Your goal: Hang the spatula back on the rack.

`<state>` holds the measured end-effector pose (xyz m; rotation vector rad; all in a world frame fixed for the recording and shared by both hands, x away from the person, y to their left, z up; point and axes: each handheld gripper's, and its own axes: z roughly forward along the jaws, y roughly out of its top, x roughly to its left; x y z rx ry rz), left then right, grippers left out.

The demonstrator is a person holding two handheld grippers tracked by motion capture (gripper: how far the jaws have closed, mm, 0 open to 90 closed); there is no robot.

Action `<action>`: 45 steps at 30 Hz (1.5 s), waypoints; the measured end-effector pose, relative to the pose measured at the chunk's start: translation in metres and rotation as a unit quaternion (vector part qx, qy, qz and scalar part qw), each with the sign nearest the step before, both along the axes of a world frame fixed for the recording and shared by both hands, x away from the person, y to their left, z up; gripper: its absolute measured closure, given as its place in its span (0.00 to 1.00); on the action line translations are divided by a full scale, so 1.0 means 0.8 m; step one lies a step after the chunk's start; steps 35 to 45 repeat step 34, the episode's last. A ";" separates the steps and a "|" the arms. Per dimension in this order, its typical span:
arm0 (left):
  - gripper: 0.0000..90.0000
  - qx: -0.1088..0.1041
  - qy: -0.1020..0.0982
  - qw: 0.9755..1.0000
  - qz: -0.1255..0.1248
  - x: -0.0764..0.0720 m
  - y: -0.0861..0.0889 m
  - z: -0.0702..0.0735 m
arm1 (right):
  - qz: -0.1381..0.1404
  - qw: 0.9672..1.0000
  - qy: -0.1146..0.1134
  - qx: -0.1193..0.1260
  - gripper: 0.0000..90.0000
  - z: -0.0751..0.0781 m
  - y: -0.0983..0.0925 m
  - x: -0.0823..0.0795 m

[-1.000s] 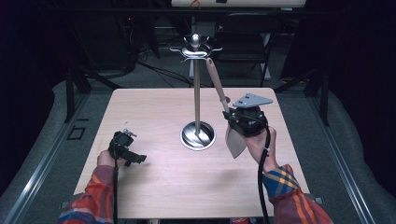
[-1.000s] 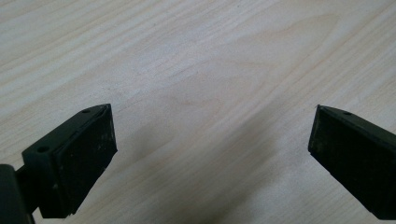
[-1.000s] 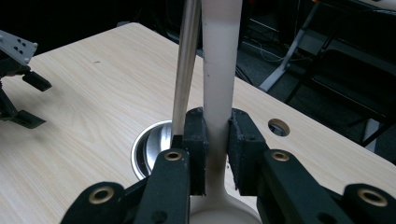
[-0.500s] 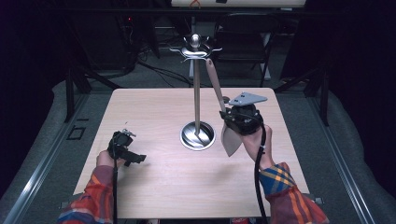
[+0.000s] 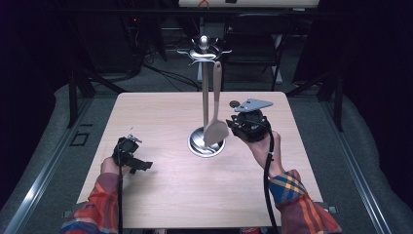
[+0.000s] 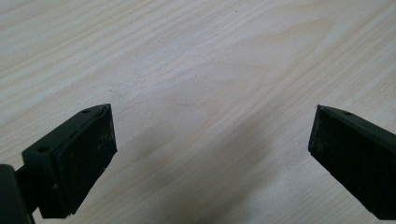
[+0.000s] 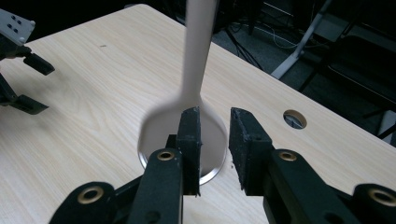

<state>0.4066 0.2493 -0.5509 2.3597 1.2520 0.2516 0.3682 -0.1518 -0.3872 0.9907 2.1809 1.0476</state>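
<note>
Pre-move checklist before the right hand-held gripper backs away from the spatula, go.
1. Spatula hung on the stand: ok, it hangs straight down beside the pole in the high view.
2. Right hand-held gripper released: ok, jaws apart, nothing between them.
3. Clearance from the spatula: not ok, its blade sits right behind one jaw in the right gripper view; contact cannot be told.
4. Hook seating at the top: cannot tell, too small.
5. Left hand-held gripper out of the way: ok, open over bare table at the near left.
</note>
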 end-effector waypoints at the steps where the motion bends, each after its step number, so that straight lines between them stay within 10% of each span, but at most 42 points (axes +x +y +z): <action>1: 0.01 0.000 0.001 1.000 0.000 0.000 0.000 0.000 | 0.000 1.000 0.001 0.003 0.83 -0.002 0.000 0.000; 15: 0.01 -0.001 0.000 1.000 -0.001 0.000 0.000 0.001 | 0.007 0.998 0.052 -0.028 0.76 -0.019 -0.031 -0.003; 21: 0.01 -0.003 -0.002 1.000 -0.002 0.000 0.000 0.001 | -0.004 0.997 0.066 -0.033 0.50 -0.034 -0.045 -0.006; 28: 0.01 -0.005 -0.002 1.000 -0.001 0.001 0.001 0.002 | 0.007 0.990 0.129 -0.065 0.15 -0.067 -0.057 -0.017; 34: 0.01 -0.005 -0.004 1.000 -0.003 0.002 -0.001 0.002 | 0.016 0.971 0.209 -0.116 0.01 -0.124 -0.075 -0.033; 45: 0.01 -0.005 -0.004 1.000 -0.003 0.002 -0.001 0.002 | 0.016 0.971 0.209 -0.116 0.01 -0.124 -0.075 -0.033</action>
